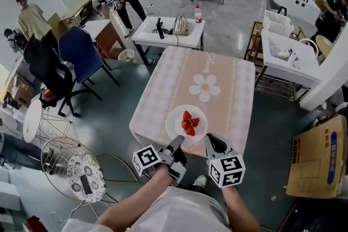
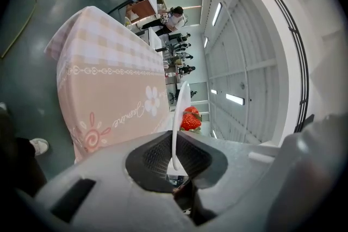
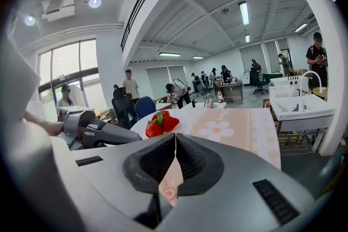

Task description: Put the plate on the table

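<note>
A white plate (image 1: pixel 175 129) with three strawberries (image 1: pixel 190 123) is over the near end of the table (image 1: pixel 228 100), which has a pink flowered cloth. My left gripper (image 1: pixel 176 144) is shut on the plate's near-left rim. In the left gripper view the rim (image 2: pixel 178 117) runs edge-on between the pads, with the strawberries (image 2: pixel 190 118) beyond. My right gripper (image 1: pixel 211 141) sits just off the plate's near-right edge. Its jaws are shut with nothing between them (image 3: pixel 175 141). Plate (image 3: pixel 142 126) and strawberries (image 3: pixel 161 123) lie just ahead and to its left.
A small white table (image 1: pixel 168 35) with a kettle and a bottle stands beyond the far end. A blue chair (image 1: pixel 81 51) and wire stools (image 1: pixel 70 163) stand on the left. On the right are a white sink unit (image 1: pixel 288 57) and a cardboard box (image 1: pixel 318 160). Several people work at the back.
</note>
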Demonstrator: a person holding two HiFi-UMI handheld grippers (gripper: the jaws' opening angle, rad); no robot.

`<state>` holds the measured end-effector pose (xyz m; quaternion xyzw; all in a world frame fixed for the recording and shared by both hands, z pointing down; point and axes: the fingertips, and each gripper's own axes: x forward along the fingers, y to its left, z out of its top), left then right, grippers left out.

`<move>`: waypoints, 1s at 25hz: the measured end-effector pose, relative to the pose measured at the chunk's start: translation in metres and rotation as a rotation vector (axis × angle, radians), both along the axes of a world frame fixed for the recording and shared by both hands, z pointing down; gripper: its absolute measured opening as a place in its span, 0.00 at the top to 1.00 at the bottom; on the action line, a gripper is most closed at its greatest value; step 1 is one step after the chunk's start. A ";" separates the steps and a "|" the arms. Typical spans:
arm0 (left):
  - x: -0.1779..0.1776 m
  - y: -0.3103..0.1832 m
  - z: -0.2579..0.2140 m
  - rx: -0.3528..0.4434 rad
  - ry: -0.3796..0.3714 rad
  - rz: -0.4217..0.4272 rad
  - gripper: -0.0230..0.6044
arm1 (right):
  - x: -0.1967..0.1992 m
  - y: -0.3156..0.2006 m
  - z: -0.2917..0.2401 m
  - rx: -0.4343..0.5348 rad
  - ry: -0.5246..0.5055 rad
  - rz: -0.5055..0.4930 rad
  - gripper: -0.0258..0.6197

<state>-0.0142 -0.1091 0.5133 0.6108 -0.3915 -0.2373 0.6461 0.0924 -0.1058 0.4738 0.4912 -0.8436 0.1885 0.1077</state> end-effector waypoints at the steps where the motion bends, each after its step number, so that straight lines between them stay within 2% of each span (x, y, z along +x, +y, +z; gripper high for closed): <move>1: 0.002 0.000 0.002 -0.007 0.002 0.000 0.93 | 0.003 -0.001 0.001 -0.003 0.000 0.001 0.95; 11: -0.001 -0.025 0.024 -0.044 0.012 0.001 0.93 | 0.000 -0.028 0.019 -0.028 0.017 0.001 0.95; 25: 0.000 -0.131 0.067 -0.093 0.017 0.159 0.93 | -0.017 -0.122 0.048 -0.102 0.065 0.094 0.95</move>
